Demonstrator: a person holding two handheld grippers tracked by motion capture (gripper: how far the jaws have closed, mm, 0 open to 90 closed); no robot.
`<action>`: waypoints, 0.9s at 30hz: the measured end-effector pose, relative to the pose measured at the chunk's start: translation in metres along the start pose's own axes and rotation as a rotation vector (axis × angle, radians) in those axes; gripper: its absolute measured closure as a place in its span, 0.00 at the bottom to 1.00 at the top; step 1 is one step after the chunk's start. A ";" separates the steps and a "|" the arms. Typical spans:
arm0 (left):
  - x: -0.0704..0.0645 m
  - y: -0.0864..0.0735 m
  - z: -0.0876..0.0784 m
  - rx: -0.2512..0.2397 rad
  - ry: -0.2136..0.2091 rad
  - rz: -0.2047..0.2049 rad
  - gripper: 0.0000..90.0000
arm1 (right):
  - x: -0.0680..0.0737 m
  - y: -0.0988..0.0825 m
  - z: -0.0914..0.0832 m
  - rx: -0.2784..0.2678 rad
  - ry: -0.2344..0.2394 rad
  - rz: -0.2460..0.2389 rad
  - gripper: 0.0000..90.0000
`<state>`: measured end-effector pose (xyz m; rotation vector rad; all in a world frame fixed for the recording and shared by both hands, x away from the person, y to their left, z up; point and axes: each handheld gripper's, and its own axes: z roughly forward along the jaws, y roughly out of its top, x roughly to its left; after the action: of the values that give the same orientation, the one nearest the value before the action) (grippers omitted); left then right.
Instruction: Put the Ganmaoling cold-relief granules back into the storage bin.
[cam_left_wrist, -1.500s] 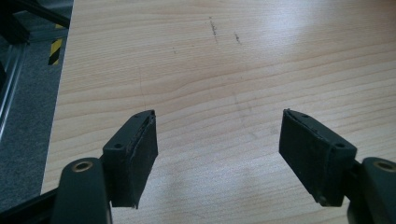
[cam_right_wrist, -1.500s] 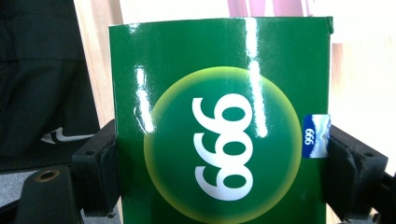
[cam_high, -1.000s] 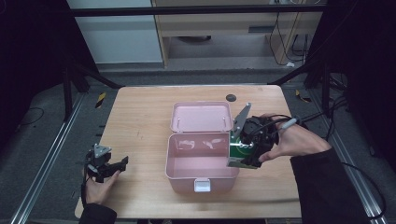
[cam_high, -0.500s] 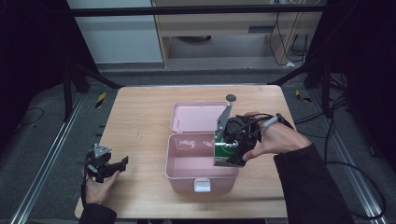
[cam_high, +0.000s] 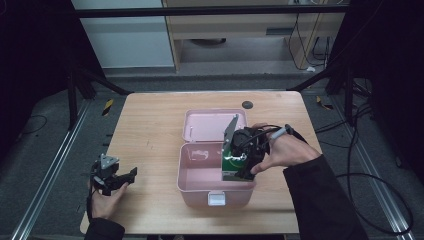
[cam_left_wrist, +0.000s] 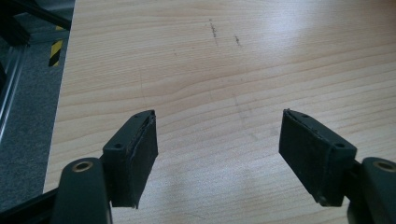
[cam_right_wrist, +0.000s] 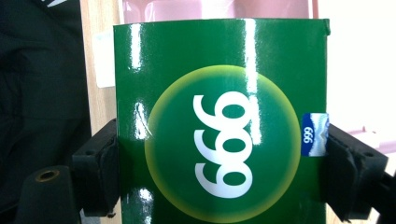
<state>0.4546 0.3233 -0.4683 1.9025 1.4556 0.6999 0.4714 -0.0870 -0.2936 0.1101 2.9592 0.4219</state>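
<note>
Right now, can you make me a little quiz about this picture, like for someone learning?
1. True or false: the right gripper is shut on the green box.
2. What colour is the case under that box?
3. The left gripper is: A) open over the table, B) shut on the lid, C) inside the case.

Key
1. True: its jaws press both sides of the box.
2. Pink.
3. A: its jaws stand wide apart with nothing between them.
</note>
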 end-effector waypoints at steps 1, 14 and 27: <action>0.000 0.000 0.000 0.000 0.000 0.000 0.30 | 0.000 0.001 0.001 0.001 0.000 0.003 0.18; 0.000 0.000 0.000 0.000 -0.001 0.000 0.30 | 0.000 0.005 0.021 0.010 0.022 -0.010 0.18; 0.000 0.000 0.000 -0.001 0.000 0.000 0.30 | -0.002 -0.001 0.039 0.017 0.042 -0.002 0.18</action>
<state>0.4546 0.3236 -0.4682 1.9017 1.4549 0.7012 0.4796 -0.0778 -0.3307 0.1010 3.0041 0.4035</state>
